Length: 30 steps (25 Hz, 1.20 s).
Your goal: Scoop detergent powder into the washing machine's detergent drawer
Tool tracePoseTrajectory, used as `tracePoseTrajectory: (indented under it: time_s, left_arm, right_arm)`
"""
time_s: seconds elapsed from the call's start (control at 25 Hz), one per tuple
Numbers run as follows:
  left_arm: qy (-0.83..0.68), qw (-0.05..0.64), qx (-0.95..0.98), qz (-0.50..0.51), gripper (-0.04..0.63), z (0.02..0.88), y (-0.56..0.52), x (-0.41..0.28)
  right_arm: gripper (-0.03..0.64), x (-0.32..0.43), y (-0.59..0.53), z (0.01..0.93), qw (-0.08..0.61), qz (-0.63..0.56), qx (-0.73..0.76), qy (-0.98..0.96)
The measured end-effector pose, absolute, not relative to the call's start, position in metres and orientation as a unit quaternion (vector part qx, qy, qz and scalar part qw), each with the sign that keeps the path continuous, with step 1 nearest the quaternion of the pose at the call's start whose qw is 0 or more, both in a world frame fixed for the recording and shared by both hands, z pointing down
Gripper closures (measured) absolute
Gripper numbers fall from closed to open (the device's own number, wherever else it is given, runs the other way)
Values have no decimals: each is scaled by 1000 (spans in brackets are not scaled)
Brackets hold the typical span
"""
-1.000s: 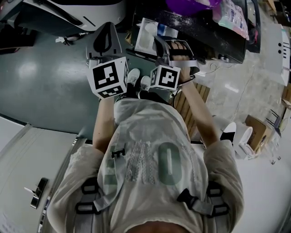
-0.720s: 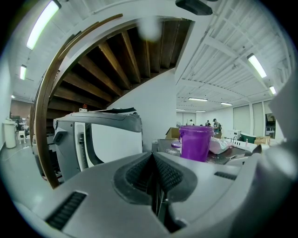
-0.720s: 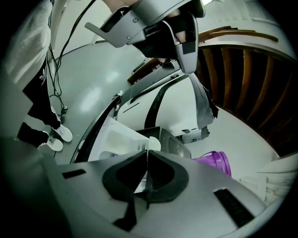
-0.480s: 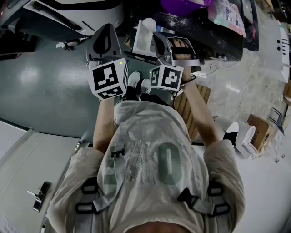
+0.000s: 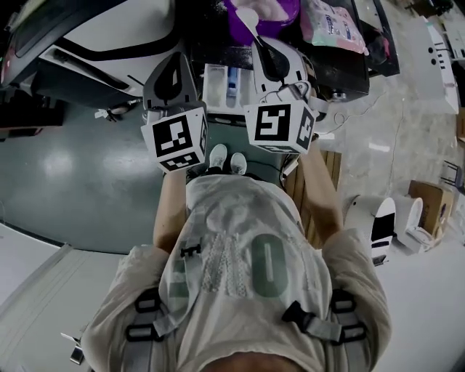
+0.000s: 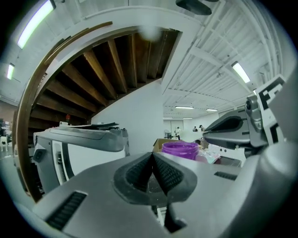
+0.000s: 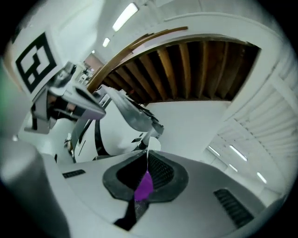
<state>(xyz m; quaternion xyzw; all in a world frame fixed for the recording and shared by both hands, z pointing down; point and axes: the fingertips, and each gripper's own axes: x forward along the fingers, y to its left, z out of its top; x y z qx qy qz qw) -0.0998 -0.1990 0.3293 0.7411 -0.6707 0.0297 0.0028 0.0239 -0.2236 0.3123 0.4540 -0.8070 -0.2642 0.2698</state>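
- A big white machine (image 5: 109,33) stands on the left.
- The open detergent drawer (image 5: 216,83) shows between the two grippers.
- A purple tub (image 5: 270,25) stands just past the drawer, on a dark top.
- The left gripper (image 6: 152,158) has its jaws pressed together, with nothing in them.
- The right gripper (image 7: 146,165) pinches the scoop (image 5: 247,16) by its purple handle, over the tub.

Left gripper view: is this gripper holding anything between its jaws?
No: the left gripper has its jaws shut pad against pad, with nothing caught between them.
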Motion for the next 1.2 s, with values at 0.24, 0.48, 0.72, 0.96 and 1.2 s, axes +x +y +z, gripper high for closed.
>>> tracePoseTrajectory:
  time_s: [0.24,0.48,0.72,0.96,1.2]
  left_arm:
    - [-636,-18,771,22,575,301,-209,-67]
    - [-606,-25,794,19,575,275,-214,-42]
    - [-595,-48,802,2,575,262,-213,-30]
    - [-601,-44,798,15,575,276,-213,-35]
    - [-603,-41,797,16,575,279,-212,-35]
  right_arm:
    - [606,85,-230,269,146,-130,551,-811]
    - [606,133,-226,270,98,-63,606,-787]
    - [606,149,-216,300,89,-7,620,-780]
    - [606,152,-202,323,98,21,622,-777]
    - [606,152,-201,324,101,15,623,-776]
